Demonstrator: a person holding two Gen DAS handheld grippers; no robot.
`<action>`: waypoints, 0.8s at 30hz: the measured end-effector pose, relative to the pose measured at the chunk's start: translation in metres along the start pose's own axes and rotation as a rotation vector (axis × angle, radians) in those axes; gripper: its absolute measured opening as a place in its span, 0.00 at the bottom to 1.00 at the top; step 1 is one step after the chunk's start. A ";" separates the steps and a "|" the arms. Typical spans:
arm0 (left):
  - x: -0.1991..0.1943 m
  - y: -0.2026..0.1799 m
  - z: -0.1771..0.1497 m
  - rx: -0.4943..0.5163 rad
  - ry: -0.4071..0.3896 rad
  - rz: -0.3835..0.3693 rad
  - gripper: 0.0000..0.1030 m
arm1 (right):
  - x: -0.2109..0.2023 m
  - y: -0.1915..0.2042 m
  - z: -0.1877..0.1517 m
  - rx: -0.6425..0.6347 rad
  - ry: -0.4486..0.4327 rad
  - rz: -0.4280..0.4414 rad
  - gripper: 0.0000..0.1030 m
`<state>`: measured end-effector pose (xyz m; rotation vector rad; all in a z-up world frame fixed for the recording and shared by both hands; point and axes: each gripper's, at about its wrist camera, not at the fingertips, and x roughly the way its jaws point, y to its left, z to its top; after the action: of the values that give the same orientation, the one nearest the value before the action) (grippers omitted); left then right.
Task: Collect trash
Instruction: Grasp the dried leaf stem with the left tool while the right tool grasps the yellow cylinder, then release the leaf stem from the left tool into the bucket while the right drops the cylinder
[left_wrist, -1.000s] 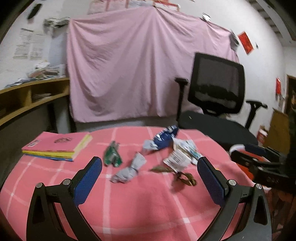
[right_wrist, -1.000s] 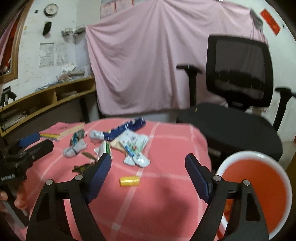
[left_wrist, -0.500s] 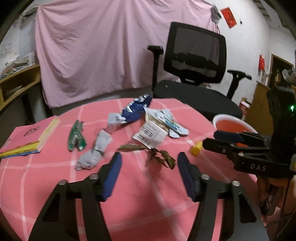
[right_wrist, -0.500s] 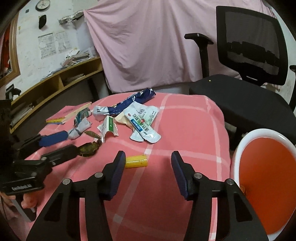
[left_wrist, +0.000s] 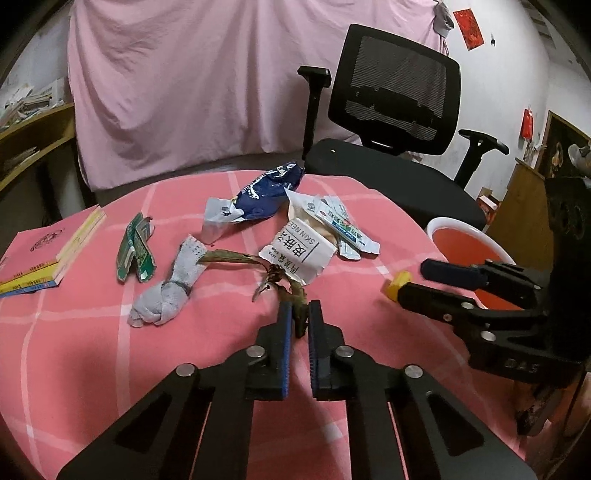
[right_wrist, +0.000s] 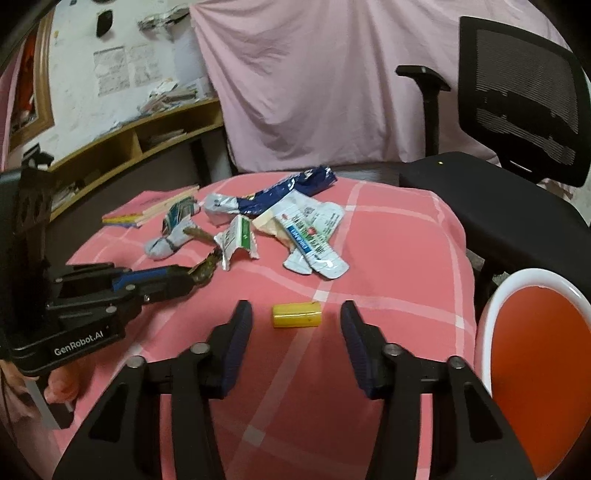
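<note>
Trash lies on the pink checked tablecloth (left_wrist: 92, 350): a dry brown leaf twig (left_wrist: 273, 273), a knotted grey wrapper (left_wrist: 166, 299), a green wrapper (left_wrist: 135, 249), a blue bag (left_wrist: 266, 192), white packets (left_wrist: 299, 251) and a yellow cap (right_wrist: 296, 315). My left gripper (left_wrist: 299, 314) is shut on the near end of the twig; it also shows in the right wrist view (right_wrist: 192, 278). My right gripper (right_wrist: 295, 317) is open, its fingers either side of the yellow cap, which lies on the cloth. The right gripper's fingers (left_wrist: 454, 275) show beside the cap (left_wrist: 396, 283).
An orange bin with a white rim (right_wrist: 535, 369) stands off the table's right edge. A black office chair (left_wrist: 399, 110) is behind the table. Pink books (left_wrist: 44, 251) lie at the table's left. A wooden shelf (right_wrist: 129, 140) runs along the left wall.
My left gripper moved forward to the twig and closed on it. My right gripper moved down to the yellow cap, its fingers narrowing around it but still open.
</note>
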<state>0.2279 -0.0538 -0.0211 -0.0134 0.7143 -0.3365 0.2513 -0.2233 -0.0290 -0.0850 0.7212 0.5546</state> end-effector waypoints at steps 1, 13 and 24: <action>0.000 -0.001 0.000 0.006 0.001 0.003 0.04 | 0.002 0.000 0.000 -0.002 0.011 -0.004 0.33; -0.018 -0.015 -0.006 0.050 -0.091 0.059 0.03 | -0.009 0.001 -0.003 -0.004 -0.039 0.010 0.26; -0.054 -0.041 -0.008 0.106 -0.269 0.122 0.03 | -0.060 0.001 -0.005 -0.005 -0.312 -0.019 0.26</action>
<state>0.1729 -0.0750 0.0127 0.0840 0.4277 -0.2491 0.2104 -0.2513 0.0061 -0.0090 0.4148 0.5366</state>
